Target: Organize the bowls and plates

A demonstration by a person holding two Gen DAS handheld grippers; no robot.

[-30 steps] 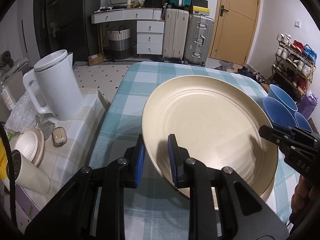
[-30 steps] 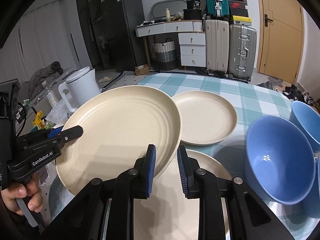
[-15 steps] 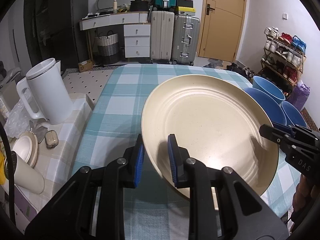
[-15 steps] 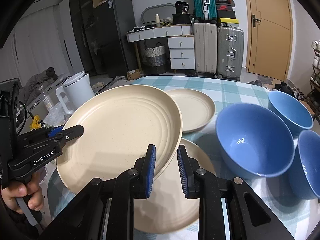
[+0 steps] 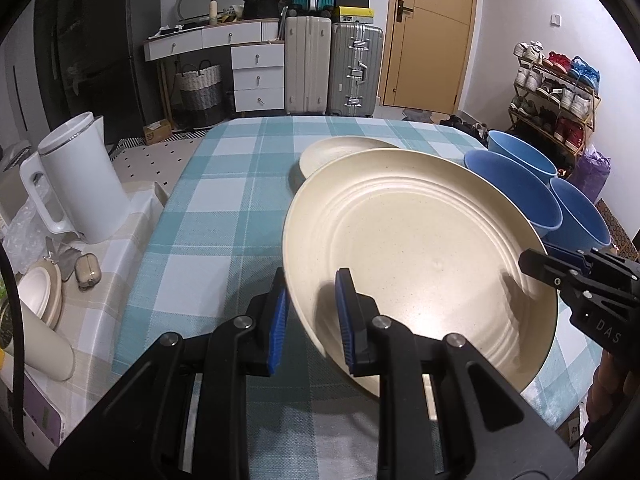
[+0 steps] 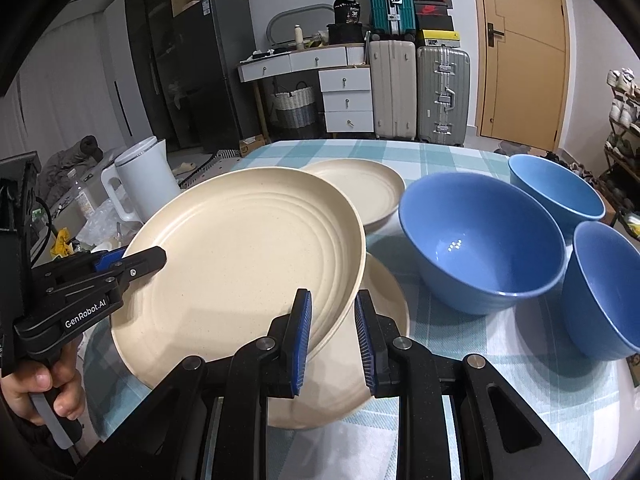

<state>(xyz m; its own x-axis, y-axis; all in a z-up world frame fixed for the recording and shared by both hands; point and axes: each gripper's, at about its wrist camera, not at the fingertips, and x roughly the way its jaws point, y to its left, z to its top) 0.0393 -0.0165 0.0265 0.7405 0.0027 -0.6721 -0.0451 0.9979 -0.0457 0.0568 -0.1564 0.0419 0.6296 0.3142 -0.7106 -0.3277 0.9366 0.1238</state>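
Observation:
A large cream plate (image 5: 416, 252) is held off the table by both grippers, tilted. My left gripper (image 5: 310, 314) is shut on its near-left rim. My right gripper (image 6: 332, 336) is shut on the opposite rim of the same plate (image 6: 244, 268). A second cream plate (image 6: 380, 320) lies on the table under it. A smaller cream plate (image 6: 360, 188) lies farther back and also shows in the left wrist view (image 5: 340, 152). Three blue bowls (image 6: 480, 240) (image 6: 556, 192) (image 6: 604, 288) stand on the right.
The table has a teal checked cloth (image 5: 224, 200). A white kettle (image 5: 76, 184) stands on a side counter at the left with a small dish (image 5: 38, 294) and a cup (image 5: 44, 344). Suitcases, drawers and a shoe rack stand behind.
Both grippers have carried the large plate back and lower. The smaller plate and the blue bowls have come into fuller view.

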